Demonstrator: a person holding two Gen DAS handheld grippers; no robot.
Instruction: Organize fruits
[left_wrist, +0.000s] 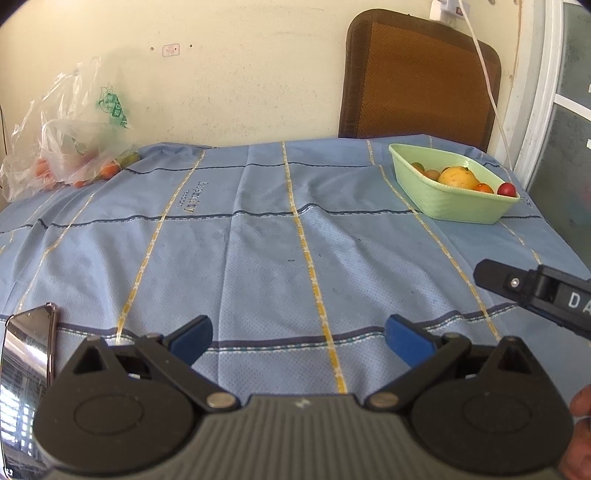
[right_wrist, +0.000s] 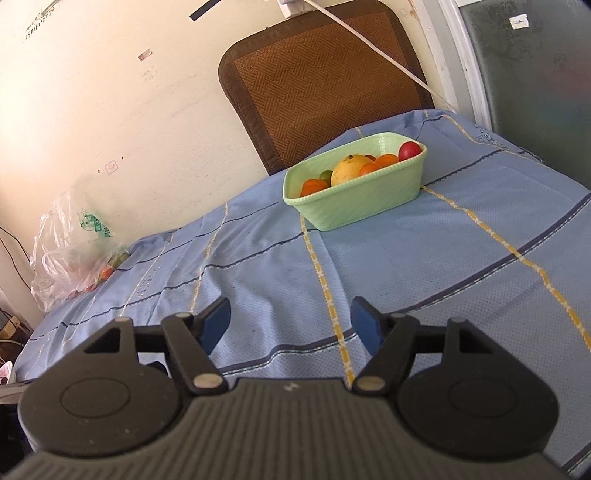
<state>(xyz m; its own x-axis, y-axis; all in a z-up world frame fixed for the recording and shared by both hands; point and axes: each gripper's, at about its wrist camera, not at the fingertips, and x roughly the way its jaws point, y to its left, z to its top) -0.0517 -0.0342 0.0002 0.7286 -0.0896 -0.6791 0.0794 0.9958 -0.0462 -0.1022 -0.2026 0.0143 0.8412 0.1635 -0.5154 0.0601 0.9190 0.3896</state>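
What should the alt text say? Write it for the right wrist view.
A green basket of fruit sits on a blue tablecloth, beyond the open, empty right gripper. A plastic bag lies far left by the wall.

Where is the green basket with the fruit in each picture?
Left wrist view: the green basket sits on the far right of the blue tablecloth, in front of the brown chair back.
Right wrist view: the basket is above the middle, slightly right.
Shared landmark: the big yellow fruit inside it.
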